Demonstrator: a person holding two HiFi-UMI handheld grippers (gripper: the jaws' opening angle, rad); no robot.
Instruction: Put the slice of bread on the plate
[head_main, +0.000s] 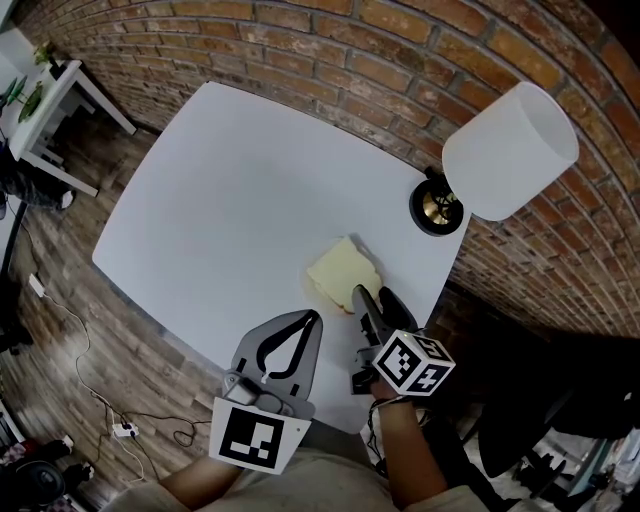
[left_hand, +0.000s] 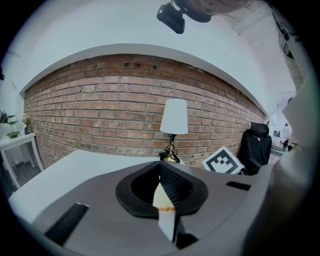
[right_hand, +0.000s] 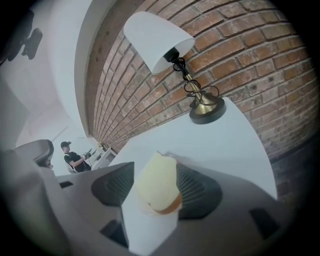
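Observation:
A pale slice of bread with a brown crust lies flat on the white table, near its right front edge. A faint pale rim shows under it; I cannot tell whether that is a plate. My right gripper hovers at the slice's near edge, jaws open and pads clear of it. In the right gripper view the bread fills the gap between those jaws. My left gripper is shut and empty, just left of the slice. Its view shows a sliver of bread past the closed tips.
A table lamp with a white shade and a brass base stands at the table's right corner, close behind the bread. A brick wall runs behind. A black chair is at right, and cables lie on the wood floor.

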